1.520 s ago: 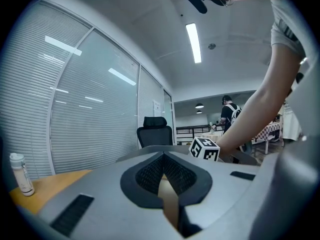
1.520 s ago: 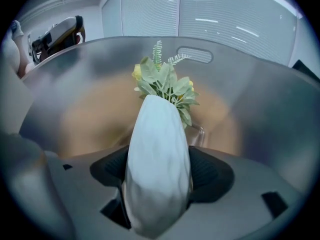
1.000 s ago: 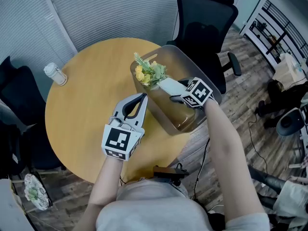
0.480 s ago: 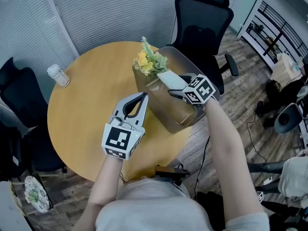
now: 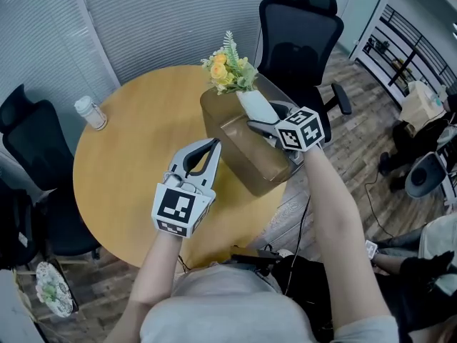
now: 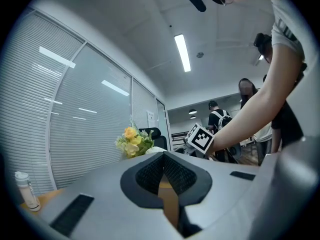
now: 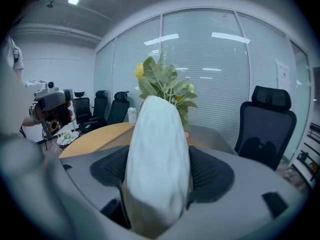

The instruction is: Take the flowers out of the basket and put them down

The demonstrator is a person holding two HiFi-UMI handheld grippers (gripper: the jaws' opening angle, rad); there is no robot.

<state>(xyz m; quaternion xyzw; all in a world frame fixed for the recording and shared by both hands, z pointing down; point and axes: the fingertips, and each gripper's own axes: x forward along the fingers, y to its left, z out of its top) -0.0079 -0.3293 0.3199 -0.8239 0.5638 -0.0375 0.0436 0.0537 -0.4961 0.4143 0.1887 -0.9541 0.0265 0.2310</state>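
Flowers (image 5: pixel 229 68): raised since one second ago. Then, the blooms sat low inside the basket (image 5: pixel 239 159), against its far left wall; now they stand clear above its far rim. My left gripper (image 5: pixel 211 146) has not moved (it hangs over the table (image 5: pixel 128 156), just left of the basket), and its jaws are closed together with nothing between them. My right gripper (image 5: pixel 261 122) is clamped on the white wrap (image 5: pixel 255 106) round the stems. The blooms project beyond its jaw tips on the far side. They lie far and right of the left gripper, well apart from it.
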